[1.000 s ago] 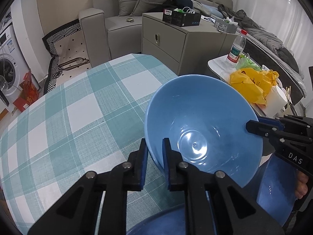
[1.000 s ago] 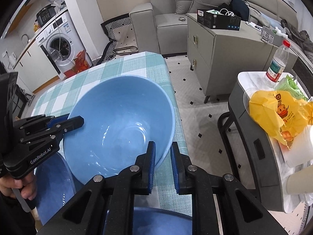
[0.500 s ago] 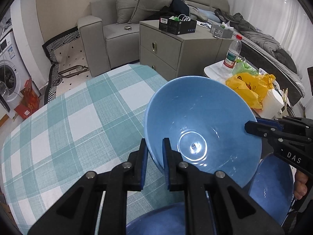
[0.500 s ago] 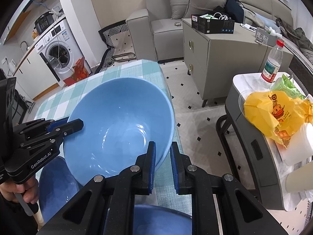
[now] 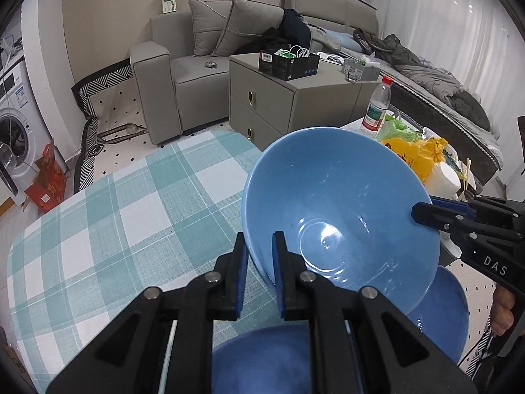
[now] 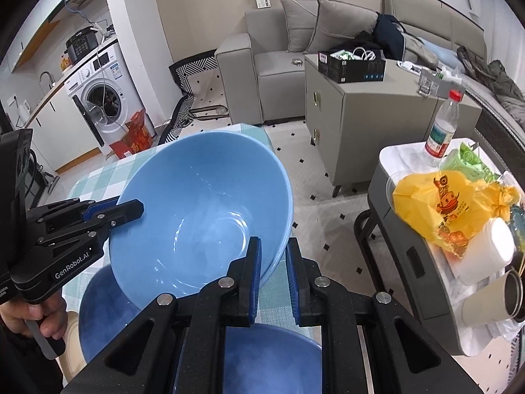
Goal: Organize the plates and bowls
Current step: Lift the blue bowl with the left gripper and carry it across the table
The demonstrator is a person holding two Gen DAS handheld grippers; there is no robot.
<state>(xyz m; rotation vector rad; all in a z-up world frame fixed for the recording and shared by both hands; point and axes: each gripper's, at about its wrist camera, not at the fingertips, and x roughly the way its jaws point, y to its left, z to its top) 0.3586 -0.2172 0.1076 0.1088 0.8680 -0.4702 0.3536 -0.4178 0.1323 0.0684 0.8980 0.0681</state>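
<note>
- A table point(image 5: 108, 216) under a teal-and-white checked cloth fills the left wrist view from 7 to 11 o'clock; its far rounded edge runs near 11 o'clock, and bare cloth spreads out toward 9 o'clock.
- Beyond that edge lies pale tiled floor with small dark diamonds, then a grey sofa point(image 5: 183, 65) at 12 o'clock and a grey two-drawer cabinet point(image 5: 282, 98) just right of it.
- A washing machine point(image 6: 105, 98) stands at 10 o'clock in the right wrist view.
- A side cart point(image 6: 410, 229) at 3 o'clock in the same view carries a yellow bag point(image 6: 439, 207), a water bottle point(image 6: 443, 128) and paper cups, with open floor between it and the table.
- The light blue bowl point(image 5: 338, 207) is held tilted above the table's near right corner, its opening facing both cameras.
- The left gripper point(image 5: 259, 262) pinches the bowl's near rim, one finger inside and one outside, jaws narrow on the wall.
- The right gripper point(image 6: 272, 262) clamps the opposite rim the same way; in the left wrist view it reaches in at 3 o'clock.
- A darker blue plate point(image 5: 449, 315) sits below the bowl at 5 o'clock.
- Another dark blue dish point(image 5: 262, 354) lies at 6 o'clock under the left gripper; I cannot tell whether the two dishes touch.
</note>
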